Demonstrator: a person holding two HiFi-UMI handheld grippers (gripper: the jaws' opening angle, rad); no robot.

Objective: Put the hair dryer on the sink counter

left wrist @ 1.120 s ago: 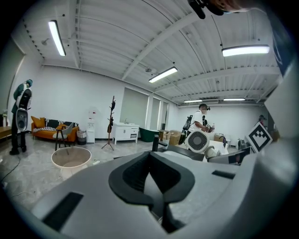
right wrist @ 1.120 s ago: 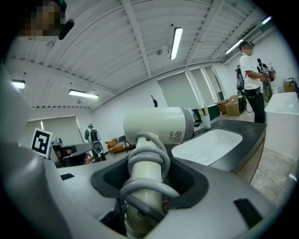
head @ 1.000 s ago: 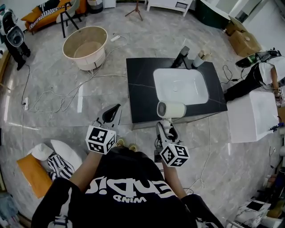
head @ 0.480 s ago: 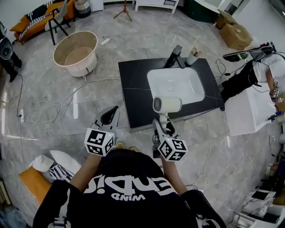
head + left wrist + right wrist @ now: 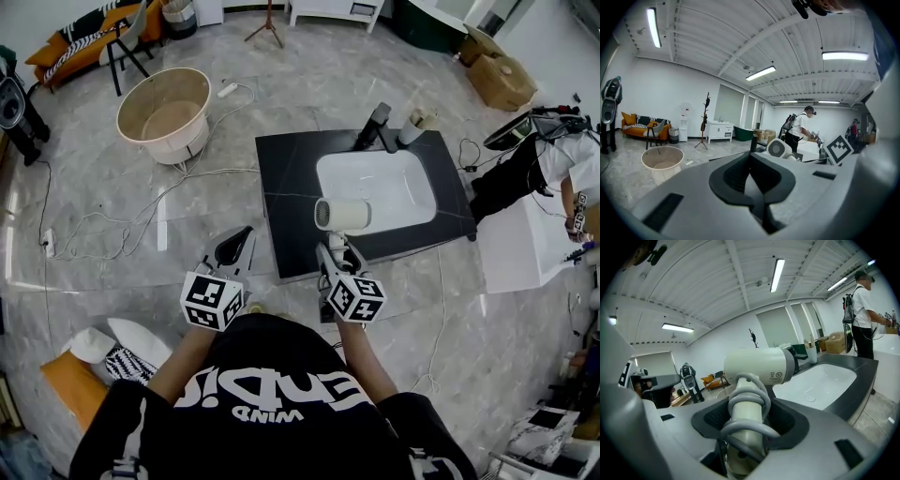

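Note:
A cream hair dryer (image 5: 342, 215) with its grey cord wound round the handle stands upright in my right gripper (image 5: 333, 255), which is shut on the handle. The dryer hangs over the front of the black sink counter (image 5: 291, 187), by the front left corner of the white basin (image 5: 375, 187). In the right gripper view the dryer (image 5: 759, 364) rises from the jaws of the right gripper (image 5: 749, 425), with the basin (image 5: 820, 380) beyond it. My left gripper (image 5: 234, 246) hovers over the floor left of the counter, shut and empty. The left gripper view shows the dryer (image 5: 778, 148) off to the right.
A black faucet (image 5: 373, 127) and a cup (image 5: 412, 127) stand at the counter's back edge. A beige tub (image 5: 164, 111) and loose cables (image 5: 122, 211) lie on the floor to the left. A person (image 5: 553, 159) works at a white table (image 5: 525, 248) on the right.
My right gripper has carried the dryer a little forward and to the left over the counter's front. The left gripper has stayed about where it was.

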